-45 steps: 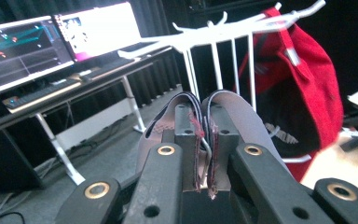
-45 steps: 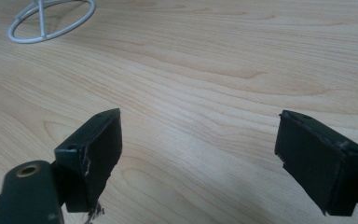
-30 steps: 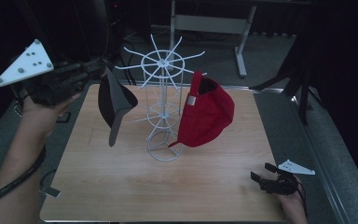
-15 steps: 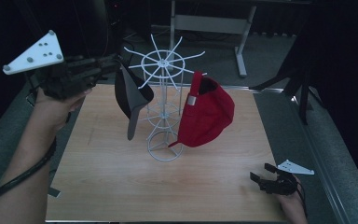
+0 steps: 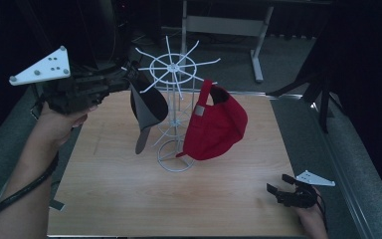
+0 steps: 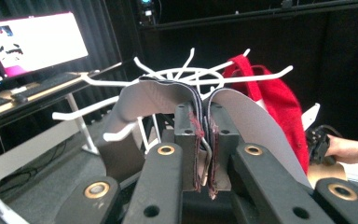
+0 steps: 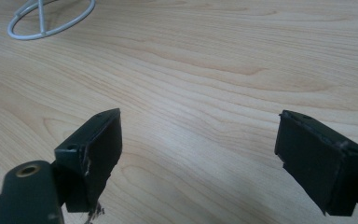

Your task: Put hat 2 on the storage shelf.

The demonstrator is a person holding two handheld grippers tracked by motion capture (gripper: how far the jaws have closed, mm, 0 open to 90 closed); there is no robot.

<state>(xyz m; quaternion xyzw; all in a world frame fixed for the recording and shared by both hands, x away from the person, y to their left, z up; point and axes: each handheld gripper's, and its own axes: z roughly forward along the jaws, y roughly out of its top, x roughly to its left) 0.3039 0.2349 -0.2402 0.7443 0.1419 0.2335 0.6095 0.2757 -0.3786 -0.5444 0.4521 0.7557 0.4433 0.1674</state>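
Note:
A white wire hat rack stands mid-table, with a red cap hanging on its right side. My left gripper is raised at the rack's left, shut on the back edge of a dark cap that hangs brim down against the upper prongs. In the left gripper view the jaws pinch the cap's folded grey-lined fabric, with the rack and red cap just beyond. My right gripper rests at the table's front right, open over bare wood.
The wooden table has room in front of and to the left of the rack's ring base. A metal frame stands behind the table. A lit monitor sits on a desk off to the side.
My left gripper has carried the dark cap rightward up to the rack's upper prongs. The right gripper has stayed in place.

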